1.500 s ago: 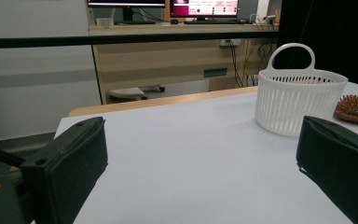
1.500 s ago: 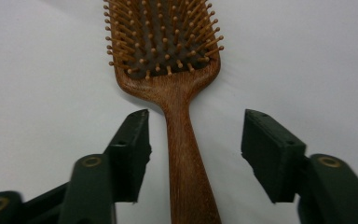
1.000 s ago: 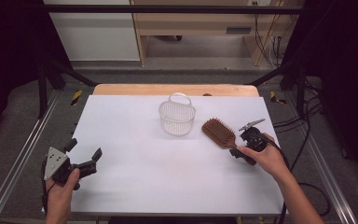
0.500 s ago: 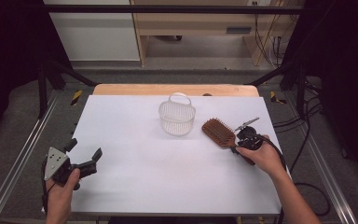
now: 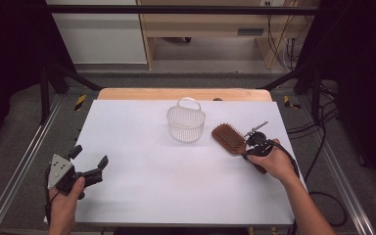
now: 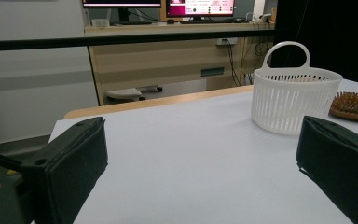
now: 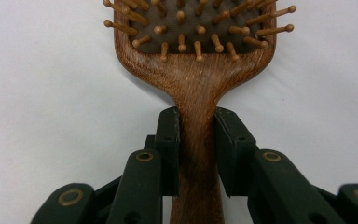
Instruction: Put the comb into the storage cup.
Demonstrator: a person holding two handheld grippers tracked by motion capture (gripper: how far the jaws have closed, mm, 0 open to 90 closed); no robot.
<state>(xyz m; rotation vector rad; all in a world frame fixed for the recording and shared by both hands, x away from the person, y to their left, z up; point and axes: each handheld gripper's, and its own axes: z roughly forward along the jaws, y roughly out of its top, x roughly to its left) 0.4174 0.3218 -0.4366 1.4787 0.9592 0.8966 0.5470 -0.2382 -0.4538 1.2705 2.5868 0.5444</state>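
Observation:
A brown wooden hairbrush (image 5: 229, 138) lies bristles up on the white table (image 5: 176, 191), right of centre. My right gripper (image 5: 249, 148) comes at it from the near right. In the right gripper view the jaws have just been closing and now press both sides of the hairbrush (image 7: 196, 70) at its handle; the right gripper (image 7: 197, 122) is shut on it. A white slotted basket (image 5: 186, 123) with a loop handle stands upright just left of the brush. My left gripper (image 5: 89, 155) hovers at the table's near-left corner, open and holding nothing, aimed toward the basket (image 6: 291, 100).
Metal frame rails run along both sides of the table. A wooden board edge borders its far side. Cables trail on the floor to the right. A broad stretch of bare white tabletop lies between the two grippers.
The right gripper's jaws have closed in on the hairbrush handle, and the hand has shifted slightly toward the brush. The left gripper, basket and brush have stayed put.

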